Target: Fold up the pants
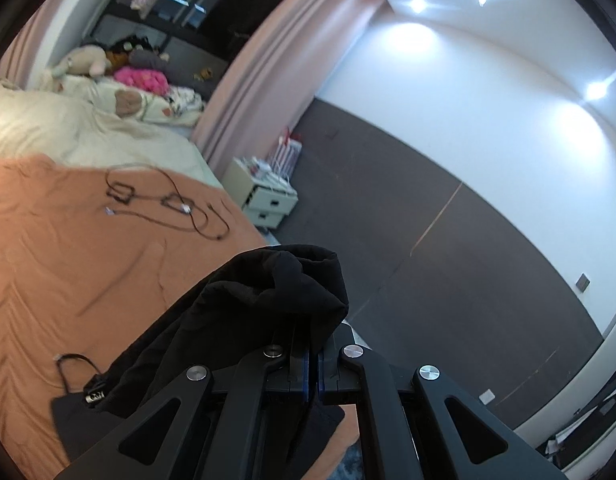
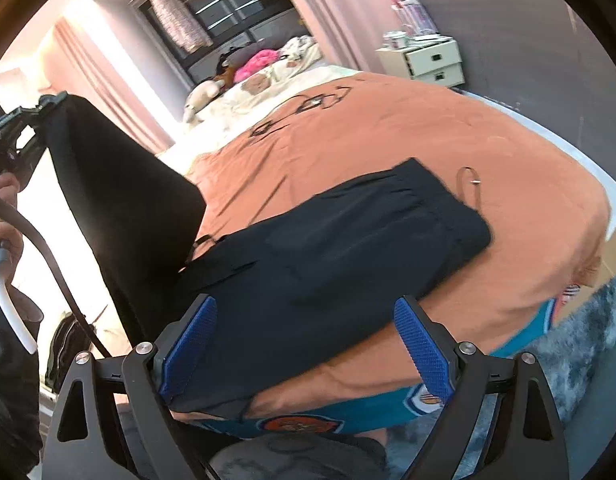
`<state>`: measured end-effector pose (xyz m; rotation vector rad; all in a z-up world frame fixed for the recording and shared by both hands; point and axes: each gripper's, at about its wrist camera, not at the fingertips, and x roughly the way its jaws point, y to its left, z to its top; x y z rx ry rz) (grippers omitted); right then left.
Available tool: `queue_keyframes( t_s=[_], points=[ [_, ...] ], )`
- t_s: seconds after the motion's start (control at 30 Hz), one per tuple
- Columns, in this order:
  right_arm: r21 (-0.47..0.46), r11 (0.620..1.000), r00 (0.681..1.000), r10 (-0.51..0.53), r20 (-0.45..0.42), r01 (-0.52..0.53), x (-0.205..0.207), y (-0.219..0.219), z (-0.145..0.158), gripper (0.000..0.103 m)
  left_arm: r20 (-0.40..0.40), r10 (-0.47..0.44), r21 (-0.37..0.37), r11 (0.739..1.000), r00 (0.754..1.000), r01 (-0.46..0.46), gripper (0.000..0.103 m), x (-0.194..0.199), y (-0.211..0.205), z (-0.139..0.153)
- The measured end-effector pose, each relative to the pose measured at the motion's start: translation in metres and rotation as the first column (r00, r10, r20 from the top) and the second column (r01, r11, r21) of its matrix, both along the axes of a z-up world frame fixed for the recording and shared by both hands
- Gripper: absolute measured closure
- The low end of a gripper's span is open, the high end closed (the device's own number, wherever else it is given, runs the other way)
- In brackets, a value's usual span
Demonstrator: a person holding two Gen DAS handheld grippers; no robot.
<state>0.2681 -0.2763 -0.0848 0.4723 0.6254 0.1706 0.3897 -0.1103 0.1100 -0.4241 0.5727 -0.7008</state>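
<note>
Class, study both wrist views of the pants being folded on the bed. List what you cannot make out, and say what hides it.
- Left wrist view: the left gripper fingertips, buried under bunched black pants.
- Right wrist view: the pants' near hem, behind the right gripper and its left pad.
- Right wrist view: the lifted leg's lower end, cut off behind the gripper frame.
- Both views: the cables on the orange sheet, too small and blurred to identify.

Black fingers [image 2: 424, 344]; blue knurled pads; silver screws

Wide bed [image 2: 388, 136] under rumpled orange cover. On it: black fabric pants [image 2: 328, 248], part lying flat near foot edge; tangled black cables [image 1: 168, 204] mid-bed; cream duvet [image 1: 68, 128], plush toys [image 1: 88, 60] and pink cushion [image 1: 142, 79] at far end.
</note>
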Motion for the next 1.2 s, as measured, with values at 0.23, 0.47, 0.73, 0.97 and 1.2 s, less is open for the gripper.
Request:
queue_keyframes(
  t_s=[0.23,0.47,0.73,0.97,1.2],
  points=[
    [0.040,0.996,0.996,-0.082,-0.023,0.083,-0.008,-0.022,-0.005,0.013,-0.071,-0.067,0.027,0.997,0.995,0.069,0.101,0.031,-0.059,-0.038],
    [0.086,0.987,0.990,-0.131,-0.054,0.135,-0.015,-0.032,-0.016,0.013,-0.142,-0.139,0.077,0.985,0.980,0.151,0.101,0.037,-0.117,-0.080],
    [0.104,0.981,0.984,-0.154,-0.086,0.162,-0.021,-0.041,-0.020,0.013,-0.203,-0.222,0.114,0.962,0.954,0.249,0.101,0.033,-0.178,-0.113],
    [0.106,0.977,0.980,-0.175,-0.091,0.184,-0.035,-0.053,-0.015,0.013,-0.276,-0.262,0.180,0.931,0.925,0.318,0.091,0.028,-0.221,-0.139],
    [0.112,0.977,0.981,-0.172,-0.089,0.181,-0.041,-0.053,-0.012,0.013,-0.274,-0.273,0.179,0.928,0.922,0.328,0.021,0.011,-0.203,-0.134]
  ],
)
